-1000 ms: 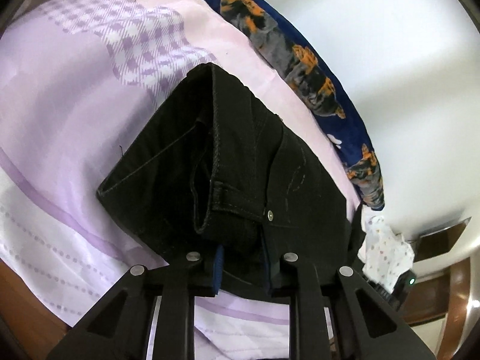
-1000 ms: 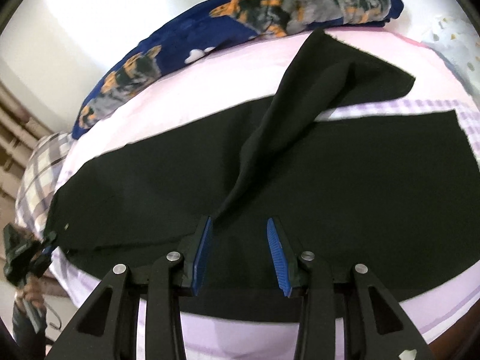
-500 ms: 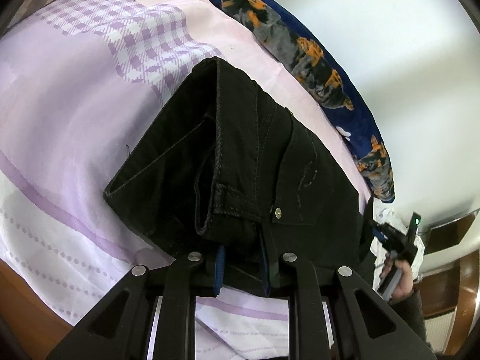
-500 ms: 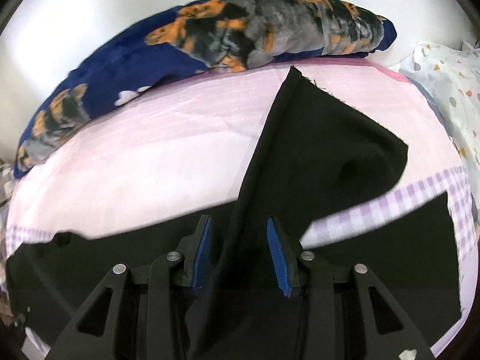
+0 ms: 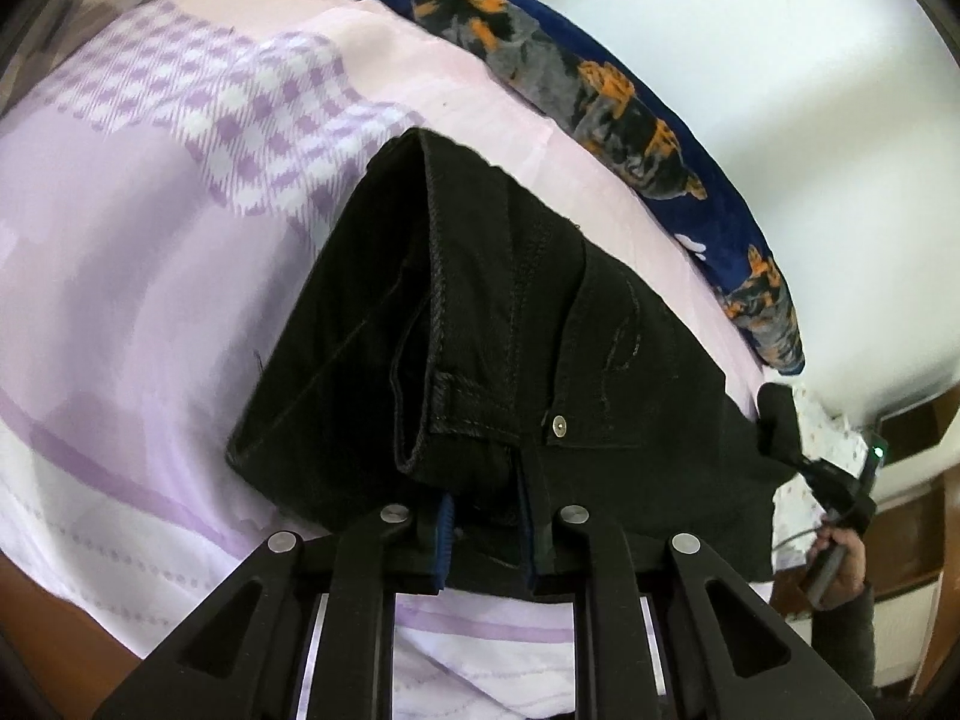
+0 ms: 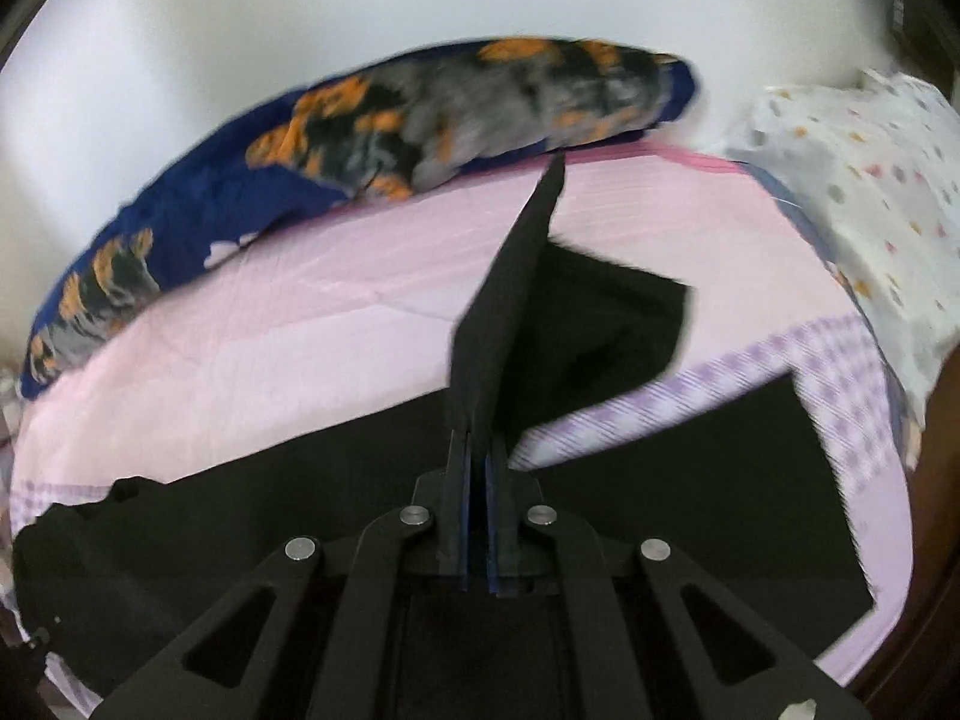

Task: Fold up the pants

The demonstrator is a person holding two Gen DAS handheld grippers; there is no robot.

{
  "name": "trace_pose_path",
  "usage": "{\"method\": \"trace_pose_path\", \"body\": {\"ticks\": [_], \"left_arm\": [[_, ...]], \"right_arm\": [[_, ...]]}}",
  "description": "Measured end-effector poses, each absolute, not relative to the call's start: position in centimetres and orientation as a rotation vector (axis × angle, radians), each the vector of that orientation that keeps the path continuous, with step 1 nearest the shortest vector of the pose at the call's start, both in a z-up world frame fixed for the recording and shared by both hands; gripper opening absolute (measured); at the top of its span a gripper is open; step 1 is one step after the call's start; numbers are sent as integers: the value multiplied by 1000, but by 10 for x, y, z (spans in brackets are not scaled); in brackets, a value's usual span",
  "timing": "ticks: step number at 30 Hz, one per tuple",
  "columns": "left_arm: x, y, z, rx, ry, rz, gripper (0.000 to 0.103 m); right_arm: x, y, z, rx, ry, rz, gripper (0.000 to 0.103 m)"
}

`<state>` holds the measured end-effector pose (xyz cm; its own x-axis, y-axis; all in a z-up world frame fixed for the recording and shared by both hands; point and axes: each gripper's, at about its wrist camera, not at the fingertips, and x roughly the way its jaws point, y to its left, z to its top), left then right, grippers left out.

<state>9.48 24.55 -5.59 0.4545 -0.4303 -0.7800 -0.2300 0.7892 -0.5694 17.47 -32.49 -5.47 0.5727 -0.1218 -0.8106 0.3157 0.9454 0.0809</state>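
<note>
Pants (image 5: 510, 360) on the bedsheet (image 5: 150, 300), waistband end in the left gripper (image 5: 483, 531), leg fold in the right gripper (image 6: 478, 480). Blanket (image 6: 420, 114) behind, against the wall (image 6: 300, 12); pillow (image 6: 852, 192) at right.

Black pants (image 5: 492, 312), lilac-checked sheet (image 5: 198, 102)

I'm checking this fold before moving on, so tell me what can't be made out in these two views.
- Left wrist view: the left tool grips the pants at the waistband; the fabric hides the fingertips.
- Left wrist view: the pant legs run out of sight behind the waist.
- Right wrist view: the blanket and pillow are motion-blurred, so their prints are unclear.
- Right wrist view: the right tool hides the pinched fabric, and the waist is cut off at the left edge.
</note>
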Motion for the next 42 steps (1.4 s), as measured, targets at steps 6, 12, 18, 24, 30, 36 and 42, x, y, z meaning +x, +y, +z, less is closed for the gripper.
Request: {"method": "trace_pose_path", "body": {"ticks": [6,12,18,24,30,36,42], "left_arm": [[103,247,-46,-577,1128,-182,17],[100,256,-59,-512,1188,-212,17],[99,259,-68,-470,1200,-208,18],[92,253,-55,-427,1200,-165,28],[73,248,-30,-305,1200,-104,33],[61,202,10,-135,1095,-169,35],[89,99,5,-72,1091,-449,38]], "right_arm": [[119,-331,-46,286,903,-282,2],[68,-332,-80,366,988,-318,2],[53,-338,-115,429,1060,-338,2],[54,-347,-125,496,1076,-312,4],[48,-359,-129,612,1044,-247,9],[48,-373,-127,664,999,-190,24],[65,-401,-110,665,936,-175,28]]}}
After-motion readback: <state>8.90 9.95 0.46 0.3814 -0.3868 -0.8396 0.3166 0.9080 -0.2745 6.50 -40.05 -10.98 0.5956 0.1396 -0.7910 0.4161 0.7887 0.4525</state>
